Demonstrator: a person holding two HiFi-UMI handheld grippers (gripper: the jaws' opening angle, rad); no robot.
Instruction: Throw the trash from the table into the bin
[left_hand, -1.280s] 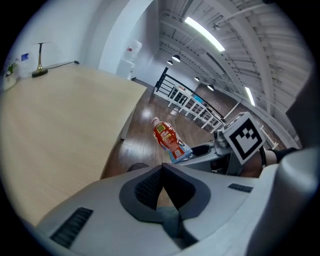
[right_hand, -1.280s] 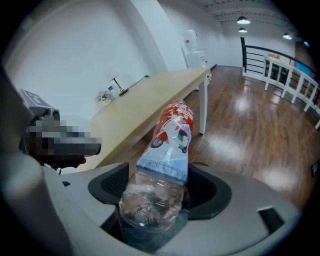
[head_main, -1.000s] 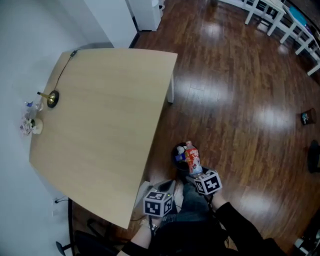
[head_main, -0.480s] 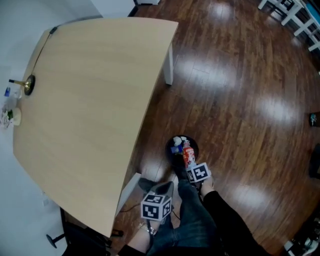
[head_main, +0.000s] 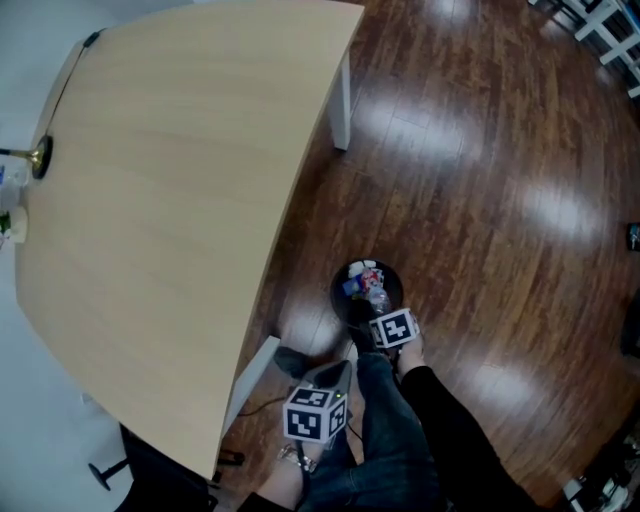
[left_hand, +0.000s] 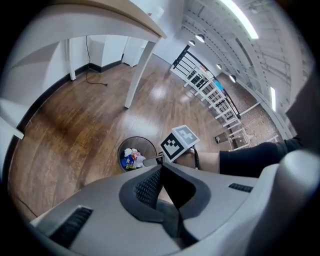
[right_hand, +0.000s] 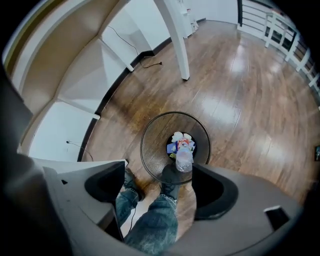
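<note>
A black mesh bin (head_main: 336, 292) stands on the wood floor beside the table, with a white wad and blue wrappers (right_hand: 176, 141) at its bottom. A clear plastic bottle (right_hand: 184, 160) hangs loose over the bin's mouth, just past the right jaw. My right gripper (right_hand: 157, 172) is above the bin's near rim. Its jaws have just been opening and stand wide, with nothing pressed between them. Its marker cube (head_main: 392, 328) shows next to the bin. My left gripper (left_hand: 161, 170) is shut with nothing in it, held back near the person's legs, with the bin (left_hand: 145, 145) ahead of it.
The big beige table (head_main: 170, 180) fills the left, its white leg (head_main: 340, 110) standing behind the bin. A brass lamp base (head_main: 40, 157) sits at its far left edge. The person's jeans and shoes (right_hand: 150, 225) are beside the bin. White chairs (head_main: 610, 25) stand far right.
Both grippers have sunk toward the floor. The right one came down over the bin, and the bottle with the red label has left its jaws and now sits loose at the bin's mouth.
</note>
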